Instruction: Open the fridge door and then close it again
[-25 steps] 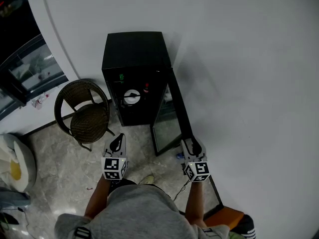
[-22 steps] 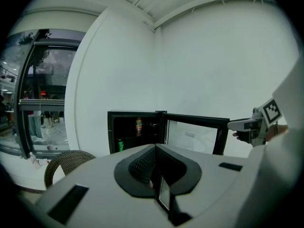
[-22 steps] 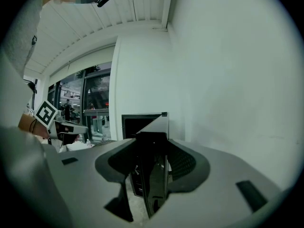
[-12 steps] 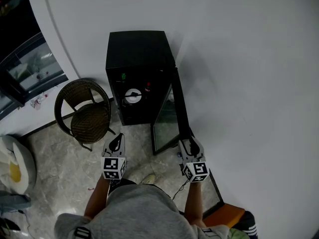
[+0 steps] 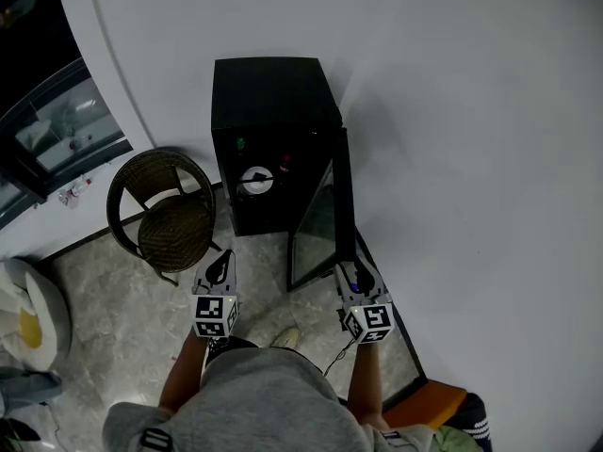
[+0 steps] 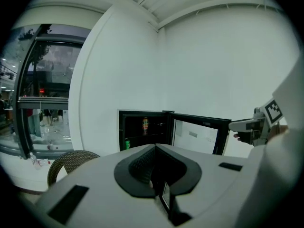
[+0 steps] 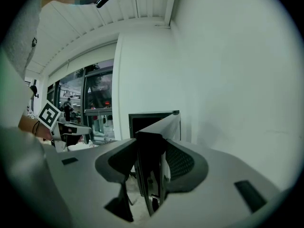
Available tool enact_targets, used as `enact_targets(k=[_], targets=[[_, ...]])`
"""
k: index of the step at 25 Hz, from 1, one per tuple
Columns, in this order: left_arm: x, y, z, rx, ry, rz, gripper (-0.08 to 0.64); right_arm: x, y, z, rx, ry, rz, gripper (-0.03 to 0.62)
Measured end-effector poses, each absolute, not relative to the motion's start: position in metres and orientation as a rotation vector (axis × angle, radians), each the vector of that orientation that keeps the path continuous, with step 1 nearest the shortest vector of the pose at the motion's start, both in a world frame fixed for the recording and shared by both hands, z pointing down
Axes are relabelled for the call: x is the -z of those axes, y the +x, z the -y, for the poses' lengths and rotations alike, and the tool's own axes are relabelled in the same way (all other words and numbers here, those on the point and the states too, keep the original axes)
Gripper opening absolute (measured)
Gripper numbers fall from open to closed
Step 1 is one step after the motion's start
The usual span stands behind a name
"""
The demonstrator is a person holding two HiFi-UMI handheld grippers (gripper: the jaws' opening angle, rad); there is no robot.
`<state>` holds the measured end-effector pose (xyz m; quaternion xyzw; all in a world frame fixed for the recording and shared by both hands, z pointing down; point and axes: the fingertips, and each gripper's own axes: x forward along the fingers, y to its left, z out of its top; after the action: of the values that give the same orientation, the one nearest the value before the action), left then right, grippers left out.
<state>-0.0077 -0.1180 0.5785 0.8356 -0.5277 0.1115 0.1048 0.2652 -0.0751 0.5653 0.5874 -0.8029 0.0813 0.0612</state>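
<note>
While the fridge (image 5: 273, 102) stands mid-frame against the wall (image 5: 471, 111), my right hand-held gripper (image 5: 353, 276) clamps the free edge of its half-open door (image 5: 325, 219); my left hand-held gripper (image 5: 220, 269), jaws together and empty, hovers at lower left.

Head view steeply downward, both gripper views low, facing shared fridge (image 5: 273, 92), right seemingly against fridge door (image 5: 318, 224)

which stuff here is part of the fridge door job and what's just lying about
In the job: black mini fridge; glass-fronted black fridge door, standing open; right tool, clamped on the door's edge.
Just about: brown wicker chair; left tool, shut and empty.
</note>
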Motion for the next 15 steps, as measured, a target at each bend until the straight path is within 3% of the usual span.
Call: enact_targets(k=[15], targets=[[-0.571,-0.064,0.130,-0.306,2.437,1.603,0.005,-0.563,0.204,0.093,-0.225,1.701,2.466,0.207]])
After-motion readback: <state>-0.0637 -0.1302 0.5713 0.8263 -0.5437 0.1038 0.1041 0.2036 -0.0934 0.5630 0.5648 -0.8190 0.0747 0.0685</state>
